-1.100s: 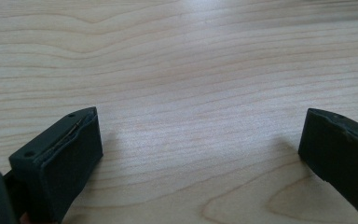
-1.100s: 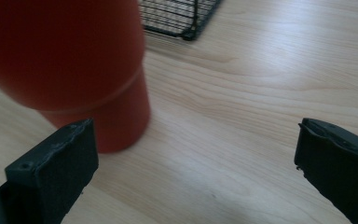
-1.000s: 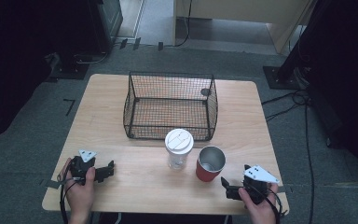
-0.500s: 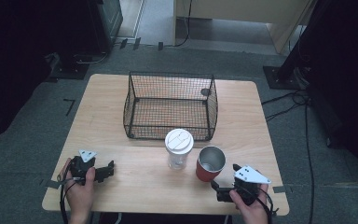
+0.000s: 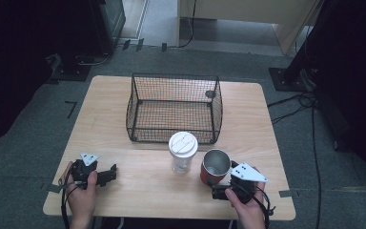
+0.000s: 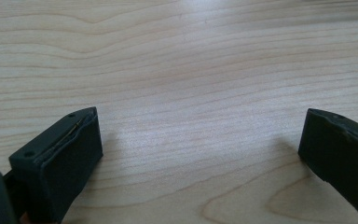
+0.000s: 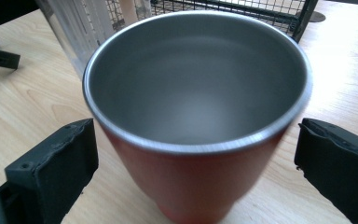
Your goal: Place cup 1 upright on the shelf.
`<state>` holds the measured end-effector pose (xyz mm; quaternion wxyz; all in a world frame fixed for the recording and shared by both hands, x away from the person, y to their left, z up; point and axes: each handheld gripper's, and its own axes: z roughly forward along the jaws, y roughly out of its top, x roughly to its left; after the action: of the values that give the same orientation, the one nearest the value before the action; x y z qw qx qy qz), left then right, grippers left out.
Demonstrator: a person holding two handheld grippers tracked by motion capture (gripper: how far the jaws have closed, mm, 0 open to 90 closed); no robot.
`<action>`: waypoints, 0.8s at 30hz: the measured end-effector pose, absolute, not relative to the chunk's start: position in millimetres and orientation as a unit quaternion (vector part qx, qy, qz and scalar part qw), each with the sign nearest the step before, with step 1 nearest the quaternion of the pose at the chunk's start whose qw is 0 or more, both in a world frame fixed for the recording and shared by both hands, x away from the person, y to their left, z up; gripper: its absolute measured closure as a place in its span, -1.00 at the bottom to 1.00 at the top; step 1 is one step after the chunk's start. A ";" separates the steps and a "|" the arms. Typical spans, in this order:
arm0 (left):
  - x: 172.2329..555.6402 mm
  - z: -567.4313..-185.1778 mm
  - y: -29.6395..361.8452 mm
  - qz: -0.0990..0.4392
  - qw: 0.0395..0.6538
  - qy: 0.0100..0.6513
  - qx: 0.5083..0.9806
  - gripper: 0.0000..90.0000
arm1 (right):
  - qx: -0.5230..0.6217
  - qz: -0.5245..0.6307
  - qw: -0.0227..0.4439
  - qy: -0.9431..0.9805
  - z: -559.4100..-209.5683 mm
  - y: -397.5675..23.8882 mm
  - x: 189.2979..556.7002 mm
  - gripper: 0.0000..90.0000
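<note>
With its jaws spread wide around the red steel tumbler [image 7: 196, 140], the right gripper [image 5: 223, 192] could nudge it toward 11 o'clock into the white-lidded clear plastic cup [image 5: 182, 151]; the left gripper [image 5: 106, 174] rests open.

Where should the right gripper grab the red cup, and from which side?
Grip the red cup across its outer wall, below the steel rim, coming level from the person's side. It stands upright and tapers downward. The right gripper is open with a jaw on each side; the lidded clear cup stands close beside it.

Both tongs, left [image 5: 110, 172] and right [image 5: 213, 191], jaws wide apart
</note>
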<state>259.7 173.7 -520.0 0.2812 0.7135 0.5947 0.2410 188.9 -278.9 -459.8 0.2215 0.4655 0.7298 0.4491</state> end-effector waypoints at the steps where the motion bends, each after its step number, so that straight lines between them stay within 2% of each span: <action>1: 259.7 -520.0 173.7 0.241 0.281 0.595 0.714 -1.00 | 0.468 0.449 0.221 0.728 -459.9 -277.3 190.2 -1.00; 17: 259.7 -520.0 173.7 0.241 0.281 0.595 0.714 -1.00 | 0.495 0.460 0.234 0.699 -463.7 -262.2 204.4 -1.00; 21: 259.7 -520.0 173.6 0.241 0.281 0.595 0.714 -1.00 | 0.493 0.463 0.245 0.695 -463.5 -260.1 205.2 -0.89; 24: 259.7 -520.0 173.7 0.241 0.281 0.595 0.714 -1.00 | 0.490 0.462 0.253 0.694 -464.0 -258.9 205.2 -0.88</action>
<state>259.7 173.7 -520.0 0.2812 0.7135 0.5947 0.2411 205.2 -258.9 -464.0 0.2526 0.4902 0.6943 0.4624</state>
